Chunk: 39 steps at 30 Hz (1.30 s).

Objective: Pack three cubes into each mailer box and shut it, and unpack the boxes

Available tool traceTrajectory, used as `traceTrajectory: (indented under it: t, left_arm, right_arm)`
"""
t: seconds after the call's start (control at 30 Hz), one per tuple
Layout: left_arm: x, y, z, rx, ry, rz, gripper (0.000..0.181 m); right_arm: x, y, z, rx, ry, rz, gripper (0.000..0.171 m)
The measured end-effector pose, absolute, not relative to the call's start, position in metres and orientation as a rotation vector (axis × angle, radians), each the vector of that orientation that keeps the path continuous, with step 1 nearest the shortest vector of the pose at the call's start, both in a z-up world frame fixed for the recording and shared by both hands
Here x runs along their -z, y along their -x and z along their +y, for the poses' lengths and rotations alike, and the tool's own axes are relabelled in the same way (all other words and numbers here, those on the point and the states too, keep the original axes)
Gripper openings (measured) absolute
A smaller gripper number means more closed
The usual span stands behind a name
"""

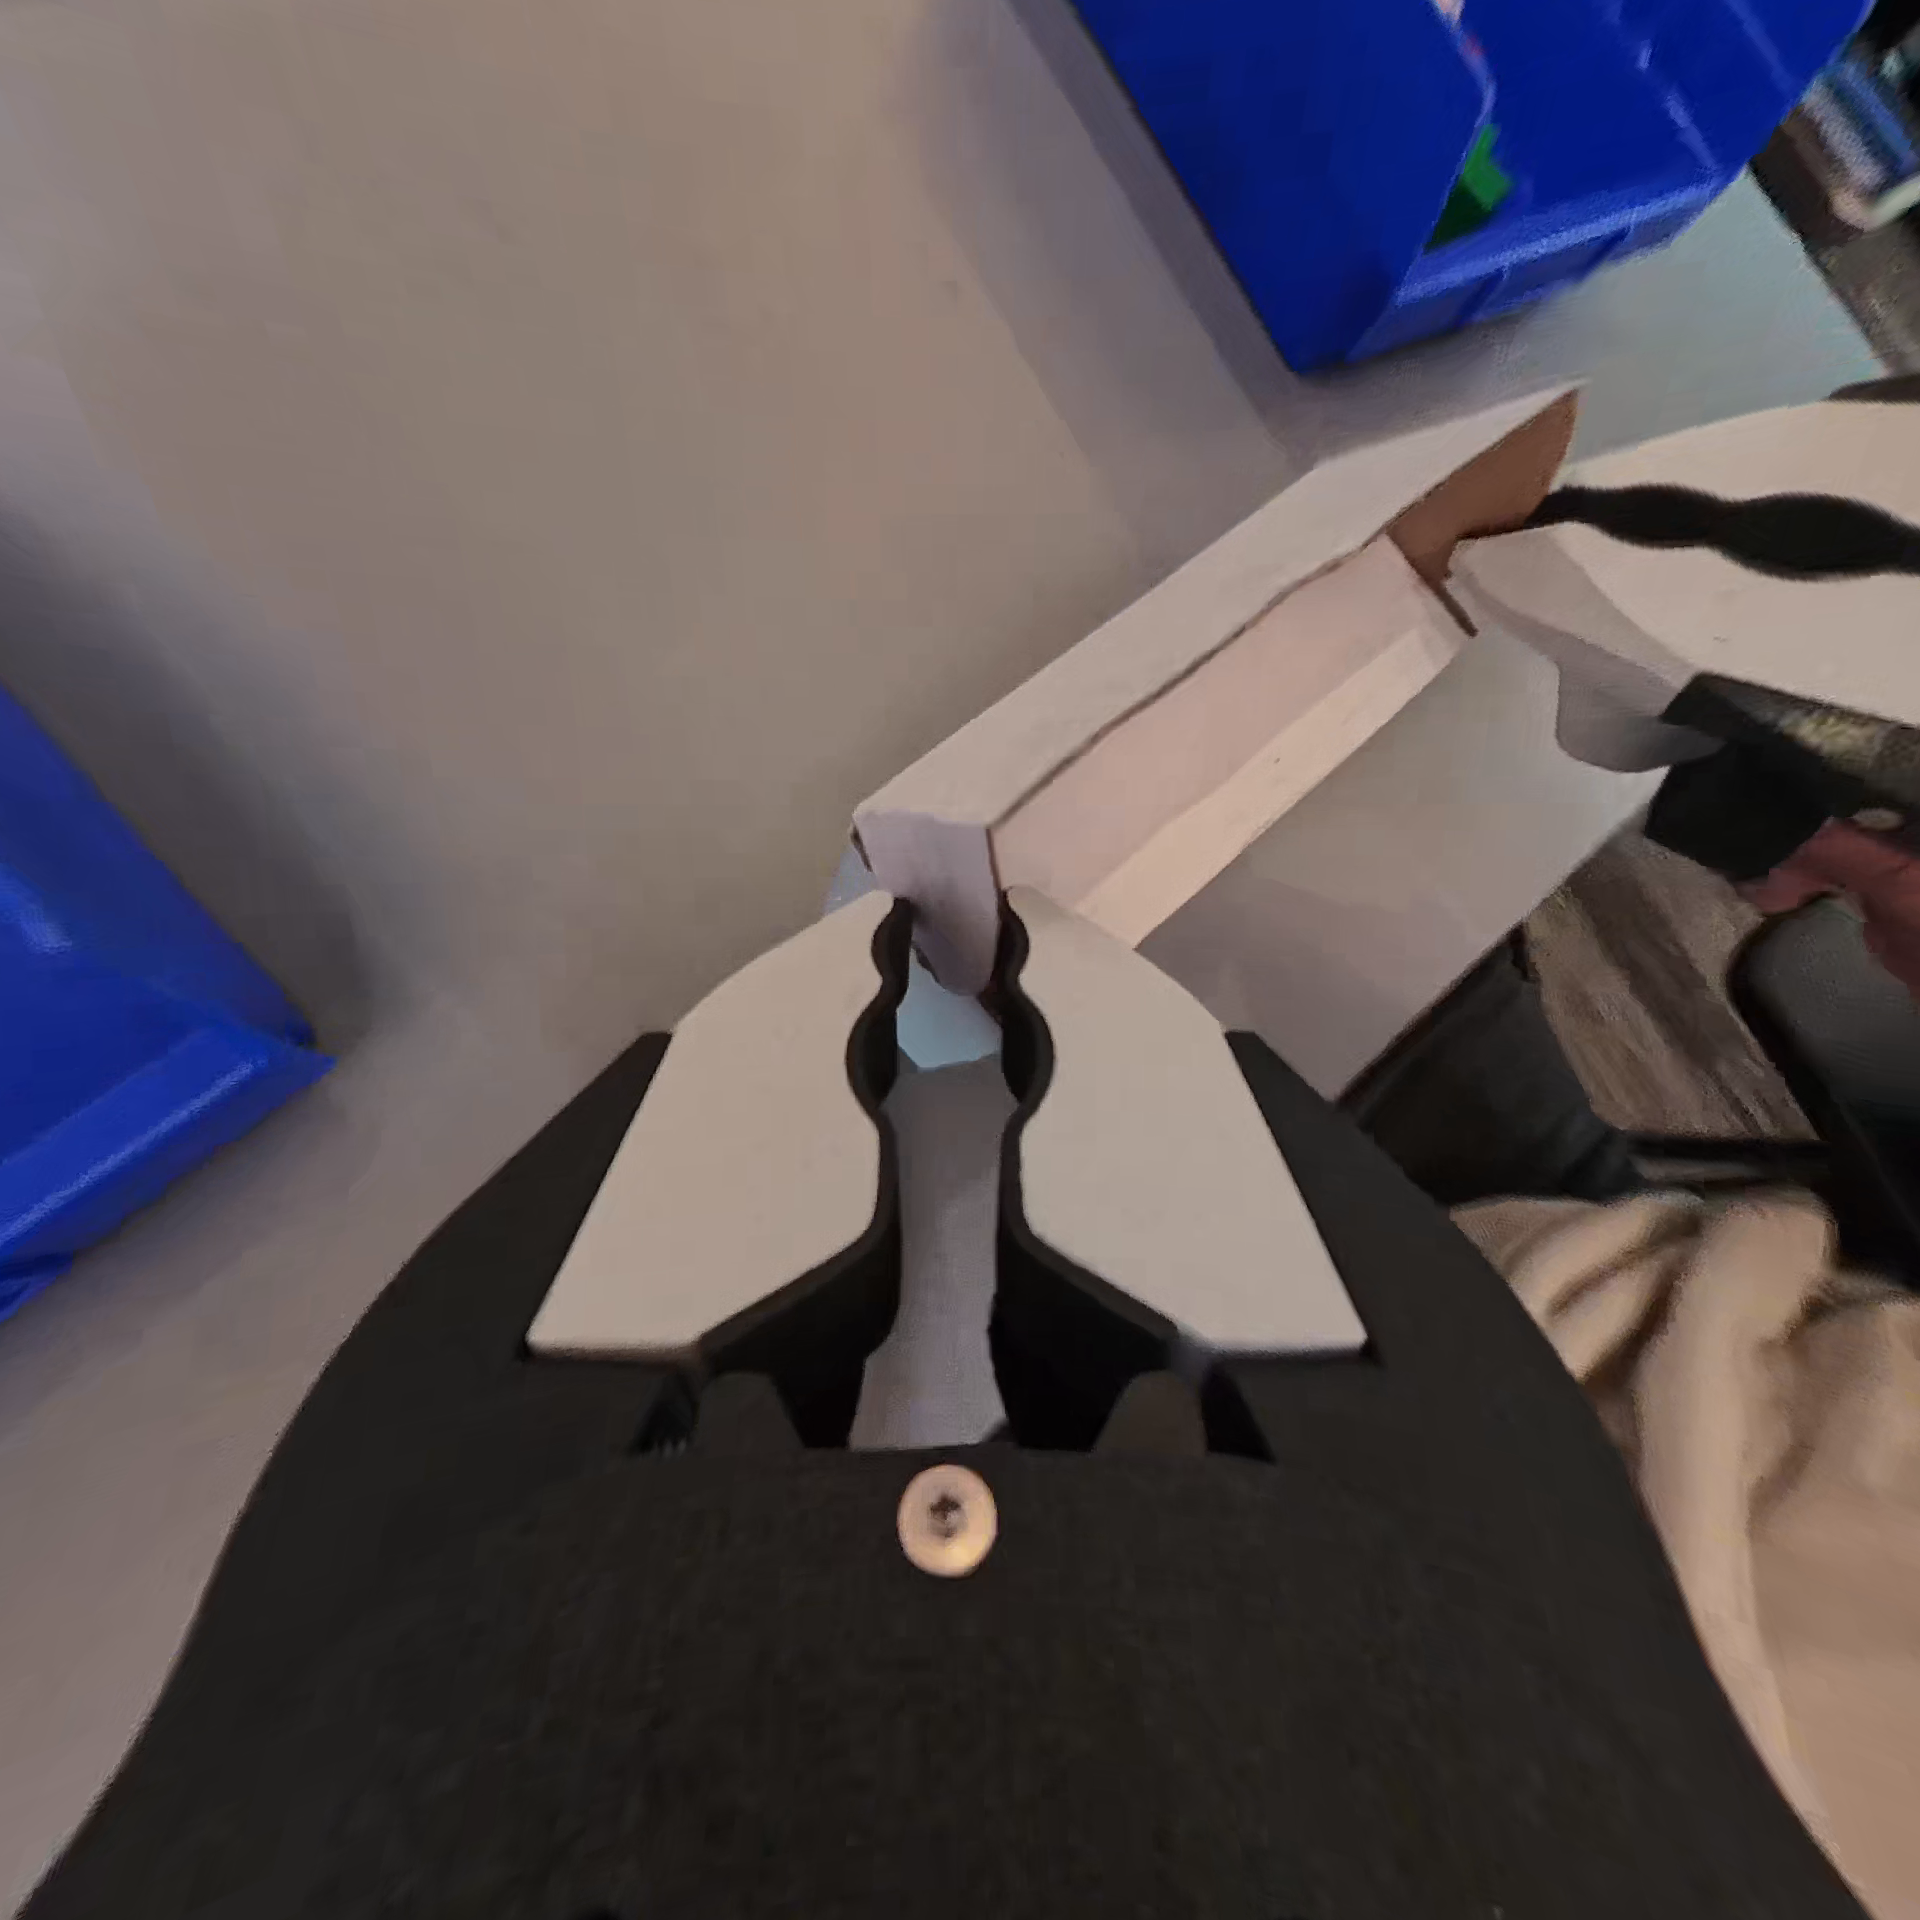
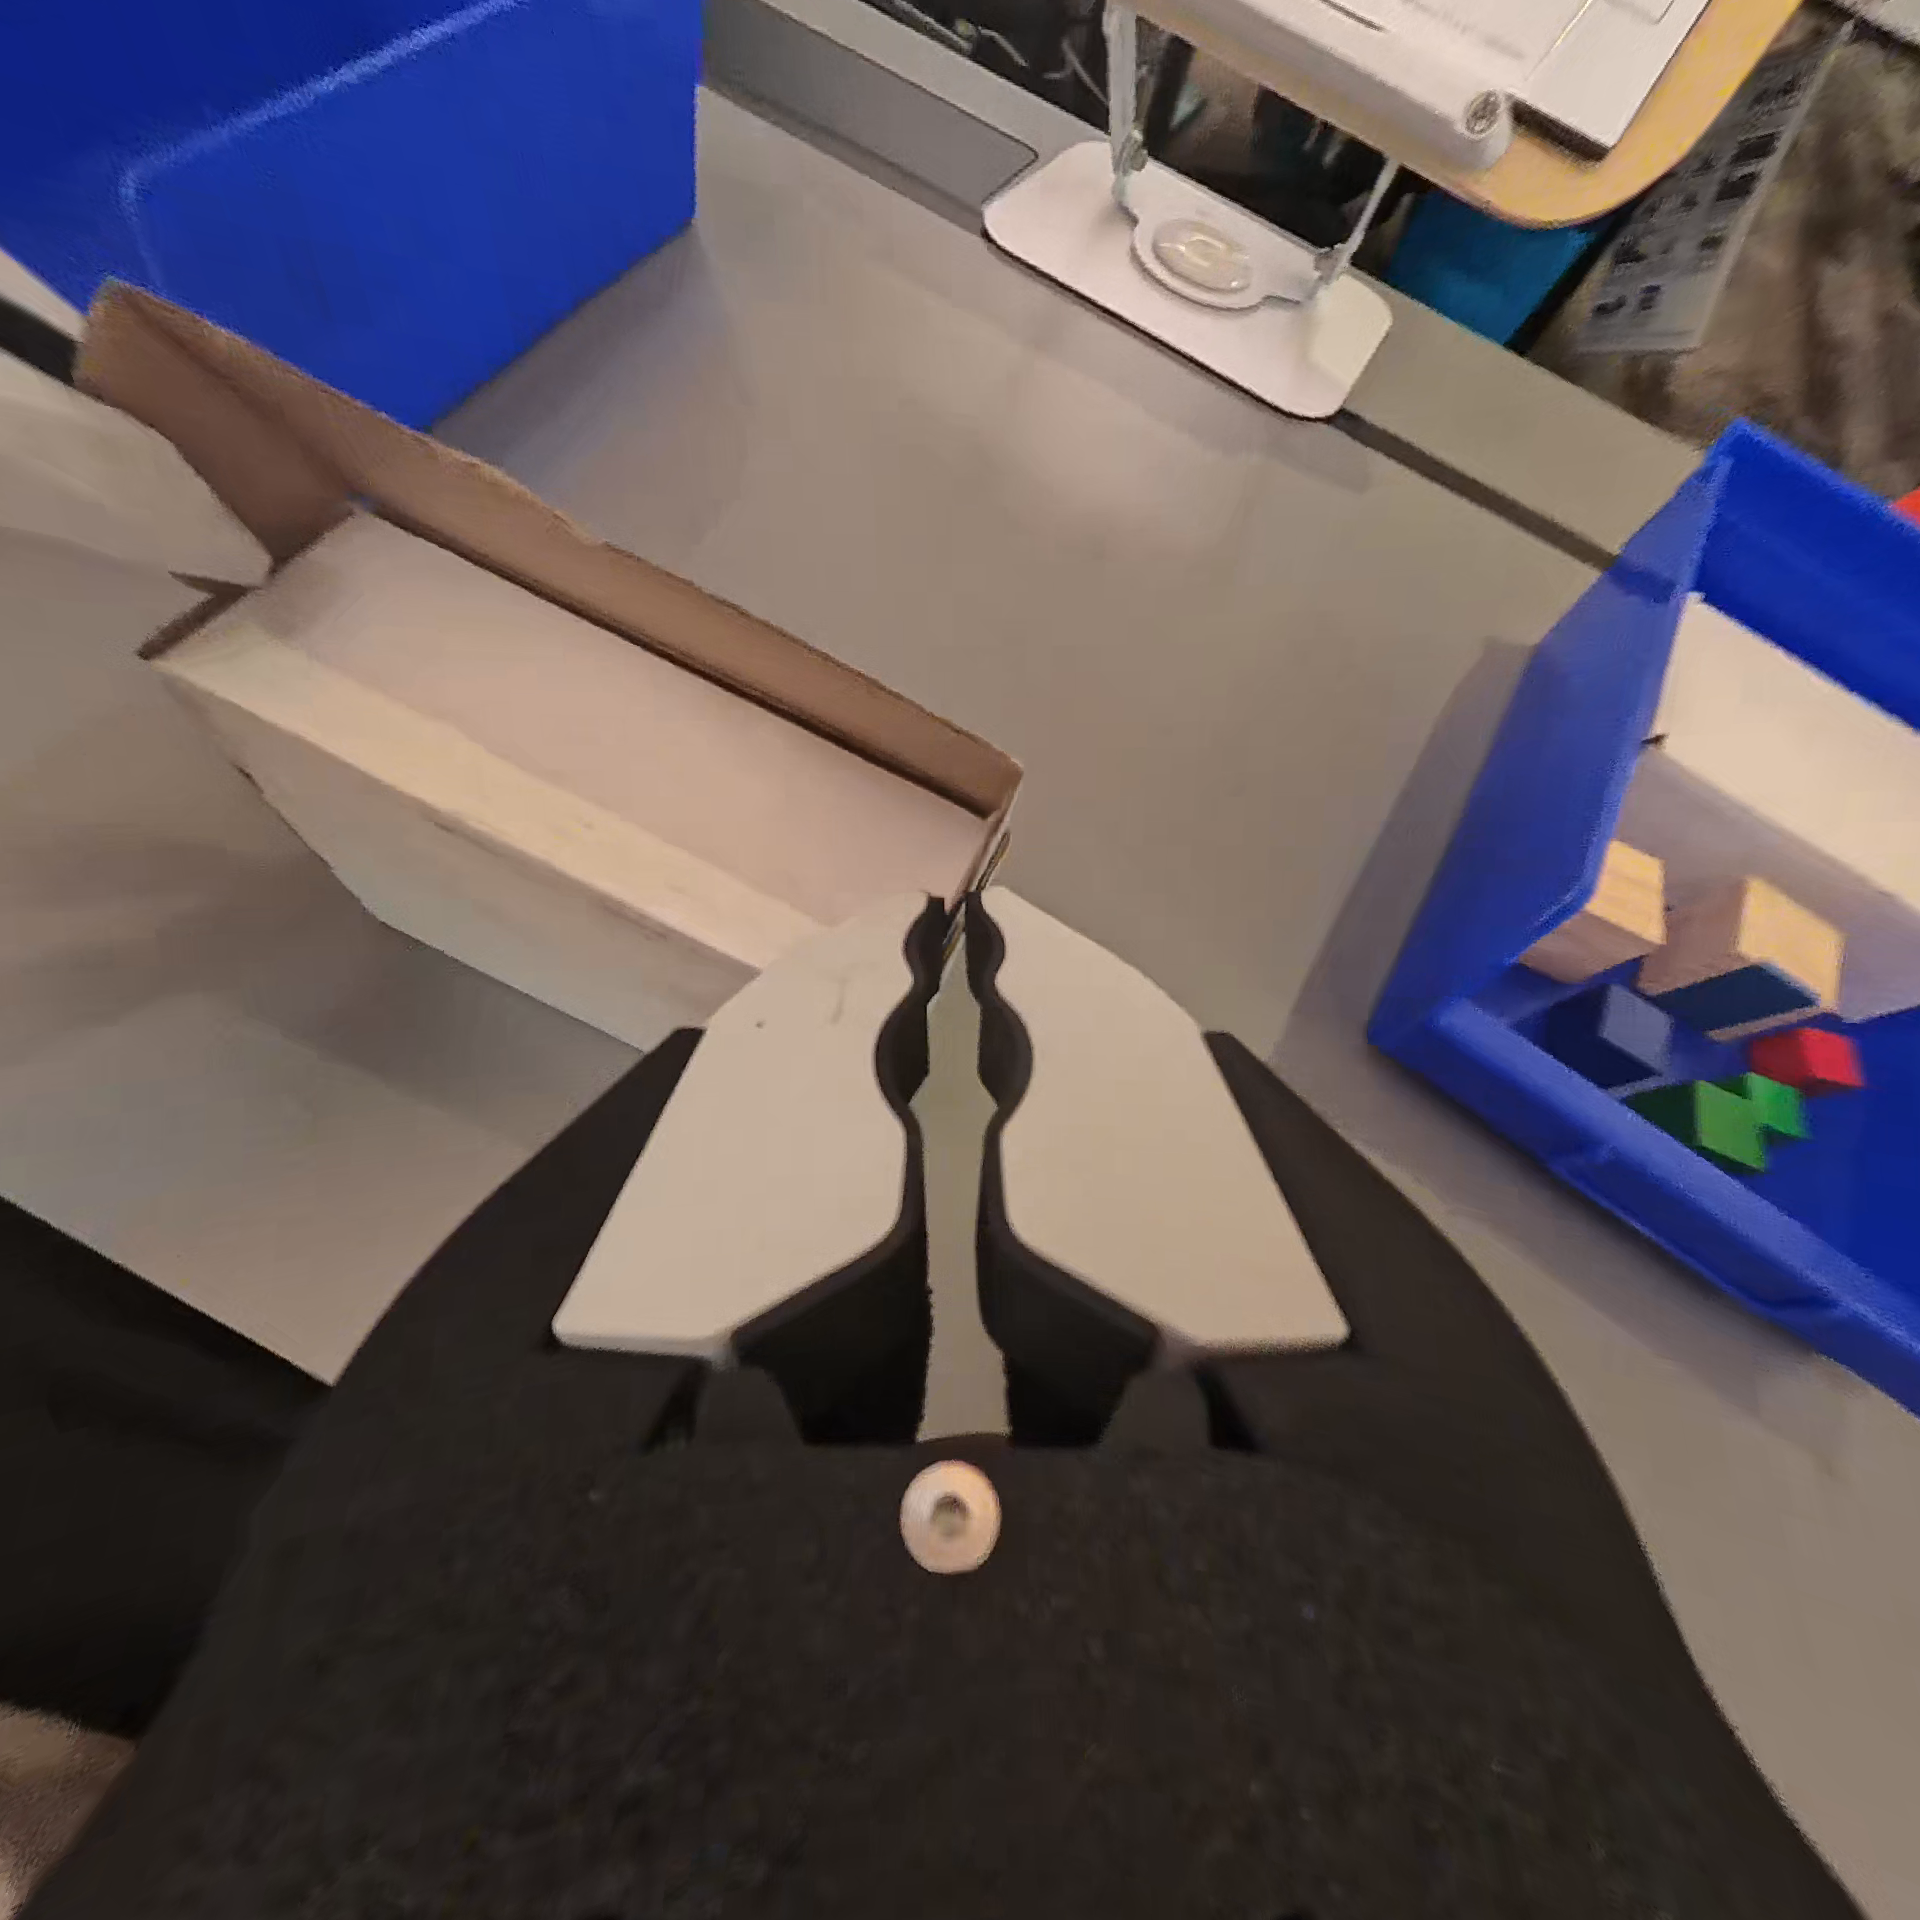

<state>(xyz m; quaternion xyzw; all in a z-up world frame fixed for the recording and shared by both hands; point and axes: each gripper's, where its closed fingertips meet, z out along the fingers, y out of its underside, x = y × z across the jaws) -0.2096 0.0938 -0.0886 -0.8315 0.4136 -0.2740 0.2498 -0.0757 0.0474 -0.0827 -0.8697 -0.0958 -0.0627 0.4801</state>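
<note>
A white mailer box [image 1: 1236,727] with a brown inside is held above the grey table between both grippers. My left gripper [image 1: 956,940] is shut on the flap at one corner of the box. My right gripper [image 2: 958,914] is shut on the thin cardboard edge at the opposite corner of the box [image 2: 540,717]. The right gripper also shows at the right edge of the left wrist view [image 1: 1507,561], closed on the far end of the box. Coloured and plain wooden cubes [image 2: 1745,997] lie in a blue bin [image 2: 1579,873] to the right.
A large blue bin [image 2: 416,208] stands behind the box, and it also shows in the left wrist view [image 1: 1351,177]. Another blue bin [image 1: 114,997] is at the left. A white stand base [image 2: 1195,281] sits at the table's far side. A person's pale sleeve [image 1: 1704,1455] is at lower right. The gap from one gripper's tips to the other's is roughly 15 centimeters.
</note>
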Motion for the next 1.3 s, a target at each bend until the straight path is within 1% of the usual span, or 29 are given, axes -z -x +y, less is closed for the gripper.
traceTrajectory:
  t: [0.03, 0.13, 0.23, 0.7, 1.0, 1.13, 1.3]
  left_arm:
    - [0.088, 0.209, 0.093, 0.785, 2.33, 1.138, 0.015]
    - [0.086, 0.212, 0.087, 0.911, 2.549, 1.205, 0.019]
    - [0.084, 0.21, 0.089, 0.972, 2.67, 1.192, 0.018]
    - [0.082, 0.215, 0.1, 0.72, 2.742, 1.394, 0.012]
    - [0.073, 0.217, 0.086, 0.998, 2.917, 1.368, 0.009]
    - [0.077, 0.215, 0.087, 0.992, 2.904, 1.366, 0.008]
    - [0.078, 0.217, 0.083, 0.881, 2.795, 1.504, 0.007]
  right_arm:
    - [0.083, 0.075, 0.047, 0.194, 2.124, -0.241, 0.004]
    - [0.083, 0.075, 0.047, 0.212, 2.111, -0.251, 0.004]
    - [0.082, 0.074, 0.045, 0.184, 2.118, -0.246, 0.004]
    - [0.081, 0.077, 0.045, 0.222, 2.109, -0.284, 0.004]
    - [0.076, 0.078, 0.044, 0.273, 2.085, -0.309, 0.004]
    - [0.076, 0.08, 0.043, 0.282, 2.08, -0.316, 0.004]
    - [0.077, 0.08, 0.042, 0.269, 2.084, -0.31, 0.004]
